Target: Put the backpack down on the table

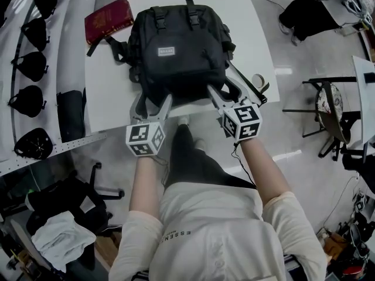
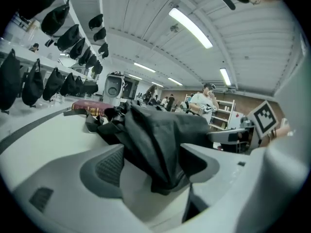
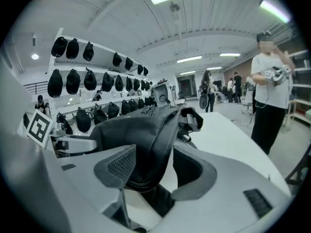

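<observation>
1. White table (image 1: 258,34) takes the upper middle of the head view, in a wide workshop. A rack (image 1: 32,63) of dark bags stands at 9 o'clock and a chair (image 1: 331,107) at 3 o'clock.
2. The backpack (image 1: 176,45) lies flat on the table, top toward 12 o'clock and lower end close to the near edge at 6 o'clock. The table seems to carry all of it.
3. The left gripper (image 1: 153,101) is at the lower left corner of the backpack. Its jaws stand wide apart. A fold of black fabric hangs between them, but a gap shows beside one pad, so nothing is squeezed.
4. The right gripper (image 1: 224,92) is at the lower right corner, jaws also wide. A padded part of the backpack passes loosely between them.
5. I judge the putting down as done. What is left is only to draw both grippers back toward 6 o'clock, free of the fabric.
6. The near edge is just under the jaws, and a strap end lies by it at 4 o'clock, so a caught fold could drag the backpack off.
7. A red book (image 1: 108,17) lies near the backpack at 10 o'clock. Bare table is open at 3 o'clock.
</observation>
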Available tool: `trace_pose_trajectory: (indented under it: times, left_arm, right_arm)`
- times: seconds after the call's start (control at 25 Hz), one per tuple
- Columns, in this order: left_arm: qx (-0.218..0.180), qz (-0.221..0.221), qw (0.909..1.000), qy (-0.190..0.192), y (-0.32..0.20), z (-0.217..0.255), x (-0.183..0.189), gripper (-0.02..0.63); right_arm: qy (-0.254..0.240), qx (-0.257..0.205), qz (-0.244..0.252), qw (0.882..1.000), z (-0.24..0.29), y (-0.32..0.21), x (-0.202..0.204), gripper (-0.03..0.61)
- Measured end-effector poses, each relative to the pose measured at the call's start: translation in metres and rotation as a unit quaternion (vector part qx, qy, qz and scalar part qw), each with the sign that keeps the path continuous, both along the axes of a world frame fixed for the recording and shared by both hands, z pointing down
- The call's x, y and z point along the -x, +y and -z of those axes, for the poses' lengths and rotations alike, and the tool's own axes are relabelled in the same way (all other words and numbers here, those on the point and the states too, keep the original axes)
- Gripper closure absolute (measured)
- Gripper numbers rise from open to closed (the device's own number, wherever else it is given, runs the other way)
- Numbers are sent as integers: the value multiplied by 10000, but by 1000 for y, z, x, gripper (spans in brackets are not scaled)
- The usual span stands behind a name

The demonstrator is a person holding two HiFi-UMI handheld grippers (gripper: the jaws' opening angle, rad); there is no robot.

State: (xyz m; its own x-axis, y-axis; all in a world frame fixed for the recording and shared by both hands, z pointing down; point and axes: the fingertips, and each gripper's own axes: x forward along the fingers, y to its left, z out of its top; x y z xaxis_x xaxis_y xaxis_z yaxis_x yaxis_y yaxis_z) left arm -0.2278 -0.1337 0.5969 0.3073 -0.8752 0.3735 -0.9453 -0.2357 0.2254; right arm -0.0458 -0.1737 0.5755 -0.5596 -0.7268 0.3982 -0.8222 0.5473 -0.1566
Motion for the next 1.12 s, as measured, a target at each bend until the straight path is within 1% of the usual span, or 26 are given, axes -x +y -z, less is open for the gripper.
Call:
trace_pose_trajectory:
  times: [0.08, 0.12, 0.16, 0.24, 0.32, 0.44, 0.52, 0.56, 0.64, 0.72, 0.8, 0.88, 0.92, 1.0, 1.12]
  left_arm:
    - [142, -142, 9997, 102, 7, 7, 1, 276]
    - [201, -233, 9995, 123, 11, 12, 1, 276]
    - [166, -294, 9994, 123, 14, 20, 2, 276]
    - [-142, -368, 9992, 30, 20, 45, 1, 276]
    - [-412, -512, 9977, -175, 24, 69, -4, 277]
    - [-700, -763, 9932, -536, 30, 99, -13, 278]
    - [-836, -907, 9903, -632, 33, 116, -19, 280]
    - [-896, -955, 9895, -618, 35, 123, -21, 287]
    - [-1021, -1013, 9880, -559, 38, 139, -24, 311]
    - [-1161, -1050, 9860, -575, 43, 155, -27, 351]
    - [-1307, -1055, 9835, -674, 46, 169, -28, 430]
    - [-1437, -1013, 9814, -774, 47, 180, -26, 492]
    - [-1501, -973, 9806, -806, 48, 185, -24, 544]
    - [-1580, -884, 9799, -839, 49, 191, -21, 609]
    - [-1593, -797, 9802, -863, 51, 193, -19, 612]
  right_arm:
    - [14, -342, -254, 9991, 18, 1, -9, 348]
    - [-4, -504, -312, 9982, 28, 3, -11, 348]
    - [-40, -637, -306, 9975, 38, 6, -11, 348]
    - [-141, -806, -136, 9966, 56, 12, -5, 348]
    - [-204, -886, 97, 9958, 72, 18, 5, 348]
    - [-294, -986, 392, 9939, 94, 26, 20, 350]
    - [-374, -1097, 552, 9917, 109, 31, 28, 350]
    - [-401, -1175, 606, 9904, 117, 34, 30, 358]
    - [-432, -1353, 654, 9877, 133, 39, 34, 415]
    - [-470, -1492, 666, 9854, 146, 43, 34, 472]
    - [-529, -1573, 692, 9837, 157, 47, 33, 522]
    - [-555, -1649, 768, 9817, 167, 51, 34, 549]
    - [-556, -1693, 809, 9807, 171, 53, 35, 557]
    - [-578, -1782, 847, 9786, 178, 56, 34, 562]
    - [-579, -1887, 881, 9764, 186, 59, 34, 563]
